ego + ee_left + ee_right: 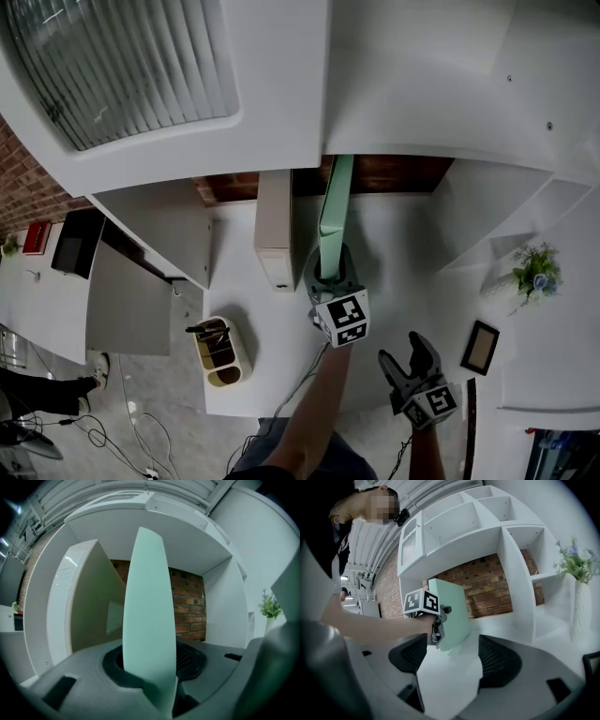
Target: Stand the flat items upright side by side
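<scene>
Right claw (405, 352): nearest the person, low over the front of the tabletop (398, 281), jaws wide apart, nothing between them; bare white surface shows through the gap in the right gripper view

Frame (480, 347): lies flat just right of the right claw

Pen holder (222, 352): on the front left corner of the tabletop, well apart from both claws

Left claw (331, 270): further in, centre of the tabletop, jaws clamped on the near edge of the green panel (335, 211); the left gripper view shows the panel edge-on, seated between the pads

Green panel: upright on its long edge, running from the claw back toward the brick wall (187, 602), inside the open bay of the shelf unit. Lower edge at tabletop level; contact cannot be confirmed

White panel (274, 234): stands upright just left of the green one, parallel to it, a narrow gap between them; not touching

Plant (536, 270): in a side compartment to the right, beyond the bay's divider
</scene>
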A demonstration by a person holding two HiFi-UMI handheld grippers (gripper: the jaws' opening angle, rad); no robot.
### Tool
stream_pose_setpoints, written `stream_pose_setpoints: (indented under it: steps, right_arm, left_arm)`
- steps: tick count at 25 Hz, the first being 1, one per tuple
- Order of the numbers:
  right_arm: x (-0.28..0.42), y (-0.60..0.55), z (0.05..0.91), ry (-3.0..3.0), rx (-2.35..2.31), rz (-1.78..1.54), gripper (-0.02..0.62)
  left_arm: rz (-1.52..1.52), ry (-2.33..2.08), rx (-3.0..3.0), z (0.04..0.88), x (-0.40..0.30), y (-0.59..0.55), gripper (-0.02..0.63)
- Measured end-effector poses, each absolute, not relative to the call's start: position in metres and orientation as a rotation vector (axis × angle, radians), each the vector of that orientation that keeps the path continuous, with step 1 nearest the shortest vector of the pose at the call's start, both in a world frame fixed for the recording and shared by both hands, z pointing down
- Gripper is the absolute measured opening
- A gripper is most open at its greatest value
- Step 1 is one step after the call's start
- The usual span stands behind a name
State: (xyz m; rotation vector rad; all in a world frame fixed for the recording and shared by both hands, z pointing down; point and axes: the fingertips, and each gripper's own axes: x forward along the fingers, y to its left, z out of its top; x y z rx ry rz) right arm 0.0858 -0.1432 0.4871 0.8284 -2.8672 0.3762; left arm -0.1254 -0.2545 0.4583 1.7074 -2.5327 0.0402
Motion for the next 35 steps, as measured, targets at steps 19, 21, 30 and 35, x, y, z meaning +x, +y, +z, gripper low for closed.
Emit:
stream_pose_setpoints:
  steps: [19, 21, 30, 35]
  right_arm:
    - [0.100, -0.134, 0.499, -2.822, 0.882, 0.426, 0.331]
    - [0.101, -0.132, 0.499, -2.821, 0.886, 0.431, 0.331]
    - [0.105, -0.126, 0.500, -2.814, 0.899, 0.440, 0.331]
    - [0.105, -0.121, 0.500, -2.813, 0.903, 0.445, 0.331]
  left_arm:
    - [0.077, -2.584, 1.682, 0.467, -0.139, -0.272, 0.136]
    - [0.082, -2.578, 1.685, 0.469, -0.138, -0.271, 0.141]
    - [0.109, -2.529, 1.700, 0.482, -0.134, -0.266, 0.166]
    - [0.094, -2.514, 1.716, 0.480, -0.134, -0.265, 0.181]
